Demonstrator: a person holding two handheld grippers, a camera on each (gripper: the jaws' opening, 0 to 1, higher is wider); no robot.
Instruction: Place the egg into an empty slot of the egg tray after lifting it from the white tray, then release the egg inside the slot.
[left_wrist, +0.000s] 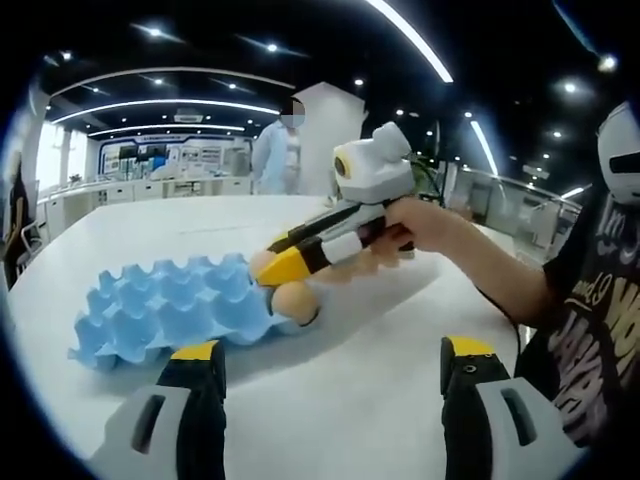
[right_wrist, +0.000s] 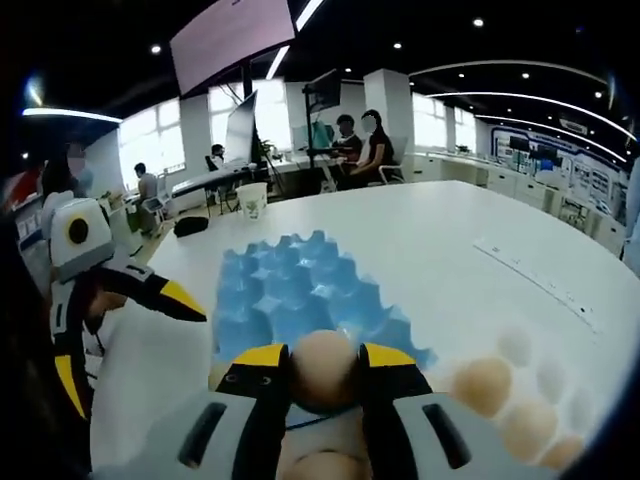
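Observation:
My right gripper (right_wrist: 323, 357) is shut on a tan egg (right_wrist: 322, 368), right at the near edge of the blue egg tray (right_wrist: 300, 285), whose slots are bare. The white tray (right_wrist: 548, 382) at the lower right holds more eggs (right_wrist: 482, 386). In the left gripper view a hand holds that right gripper (left_wrist: 280, 262) with its yellow tips at the blue egg tray's (left_wrist: 165, 310) right end, where two eggs (left_wrist: 296, 301) show close together. My left gripper (left_wrist: 330, 365) is open and holds nothing, above the white table; it also appears at the far left (right_wrist: 120, 330).
A white table (left_wrist: 370, 400) carries everything. A paper cup (right_wrist: 252, 200) stands beyond the egg tray, and a long pale strip (right_wrist: 540, 282) lies to the right. The person's arm (left_wrist: 480, 260) reaches in from the right. Other people sit and stand in the background.

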